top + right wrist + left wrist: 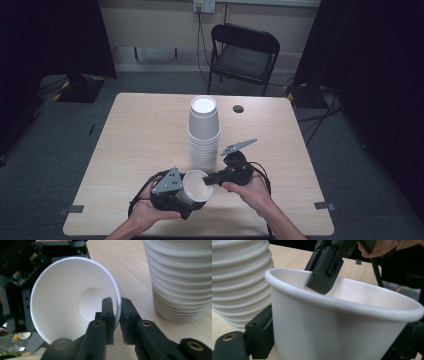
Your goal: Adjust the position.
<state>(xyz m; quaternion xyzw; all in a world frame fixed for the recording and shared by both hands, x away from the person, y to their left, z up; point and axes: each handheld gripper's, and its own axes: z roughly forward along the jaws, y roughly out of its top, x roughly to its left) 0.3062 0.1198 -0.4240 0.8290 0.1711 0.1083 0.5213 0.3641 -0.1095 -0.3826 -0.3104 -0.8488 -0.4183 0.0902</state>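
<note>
A single white paper cup (196, 186) (332, 325) (67, 297) is tipped on its side near the table's front edge, its mouth facing right. My left gripper (193, 192) (334, 340) is shut on the cup's body, one jaw on each side of the wall. My right gripper (210, 179) (116, 302) pinches the cup's rim, with one jaw inside the mouth and the other outside. In the left gripper view the right gripper's inner jaw reaches over the rim. A tall stack of white cups (204, 132) (237, 277) (180, 277) stands upright just behind.
The wooden table (140, 130) carries a small black round thing (238, 108) at the back. A black folding chair (245, 50) stands beyond the far edge. Dark curtains hang at both sides.
</note>
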